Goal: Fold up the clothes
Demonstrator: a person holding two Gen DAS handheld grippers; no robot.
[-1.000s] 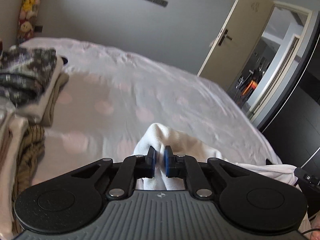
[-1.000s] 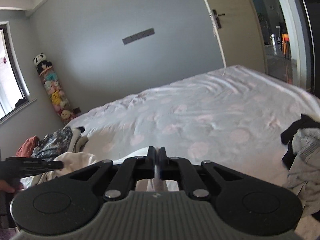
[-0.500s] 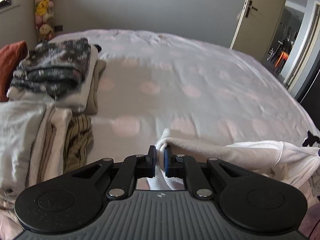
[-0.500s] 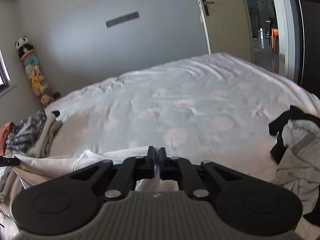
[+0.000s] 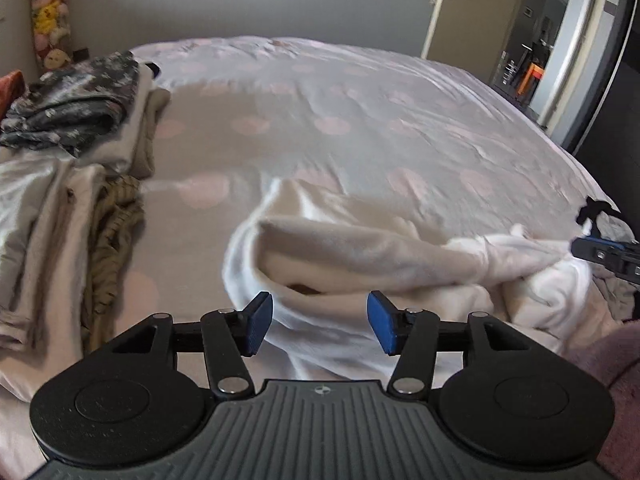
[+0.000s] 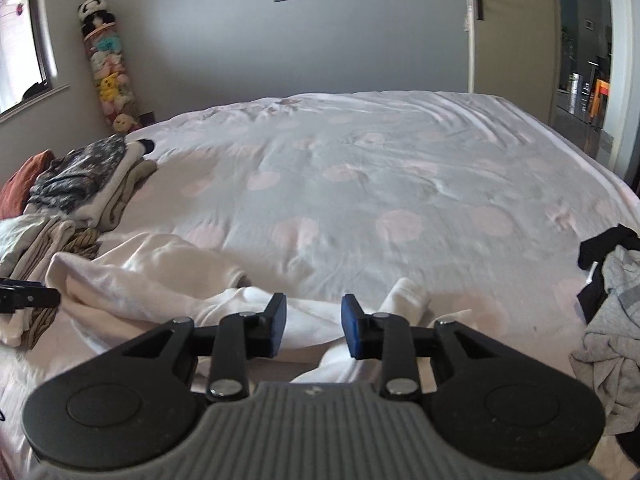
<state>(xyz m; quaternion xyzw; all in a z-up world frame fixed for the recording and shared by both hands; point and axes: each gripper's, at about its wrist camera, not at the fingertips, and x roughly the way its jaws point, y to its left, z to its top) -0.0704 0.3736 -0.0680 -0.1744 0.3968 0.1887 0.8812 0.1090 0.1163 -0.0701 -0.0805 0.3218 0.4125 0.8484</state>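
Note:
A white fleecy garment [image 5: 360,248] lies crumpled on the near part of the bed, with a fold rolled over itself. My left gripper [image 5: 320,326] hovers open just in front of it, blue pads apart and nothing between them. In the right wrist view the same white garment [image 6: 160,276] spreads from the left to the middle. My right gripper [image 6: 313,330] is open above its near edge, holding nothing. The tip of the right gripper [image 5: 604,256] shows at the far right of the left wrist view, and the tip of the left gripper [image 6: 24,296] shows at the left of the right wrist view.
Folded clothes are stacked at the left: a dark patterned pile [image 5: 76,108] and a pale stack [image 5: 36,208] over a striped item. Loose grey and black clothes [image 6: 612,292] lie at the right. The bed sheet [image 6: 360,184] has pink dots. An open door [image 5: 472,8] stands at the back right.
Both grippers, shut on the white garment before, have opened and let it go. The garment has dropped onto the bed. Both cameras have tipped down toward it.

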